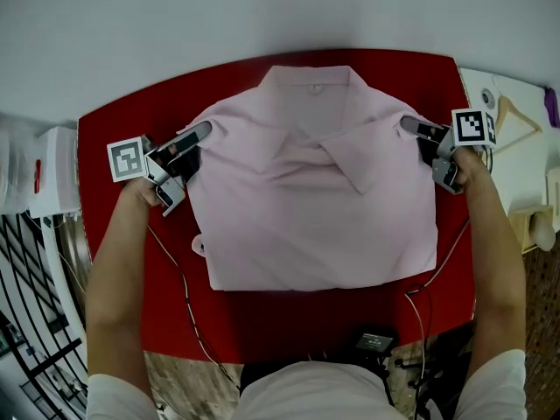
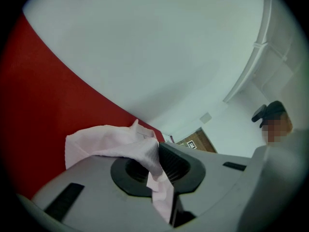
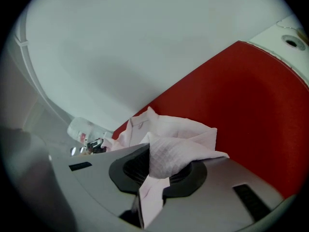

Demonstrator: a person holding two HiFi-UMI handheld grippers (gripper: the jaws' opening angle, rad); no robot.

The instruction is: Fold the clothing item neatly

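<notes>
Overhead first: from the head view I see the pink polo shirt (image 1: 315, 199) lying flat on the red table (image 1: 122, 138). Its collar points away from me toward the wall and its hem is nearest me. The collar-to-hem axis runs straight away from me, though as it lies the shirt is nearly as wide as it is long. My left gripper (image 1: 203, 130) is at the shirt's left shoulder edge and my right gripper (image 1: 411, 126) at the right shoulder edge. A wooden hanger (image 1: 518, 112) lies on the white surface off to the right.

From the left gripper view, the left gripper (image 2: 161, 170) has its jaws pinched narrow on a fold of the polo shirt (image 2: 116, 144). A small sign (image 2: 190, 143) by a brown door is too small to read.

From the right gripper view, the right gripper (image 3: 154, 174) likewise clamps a bunched fold of the polo shirt (image 3: 181, 134). A bottle (image 3: 82, 129) behind carries a red label that I cannot read.
</notes>
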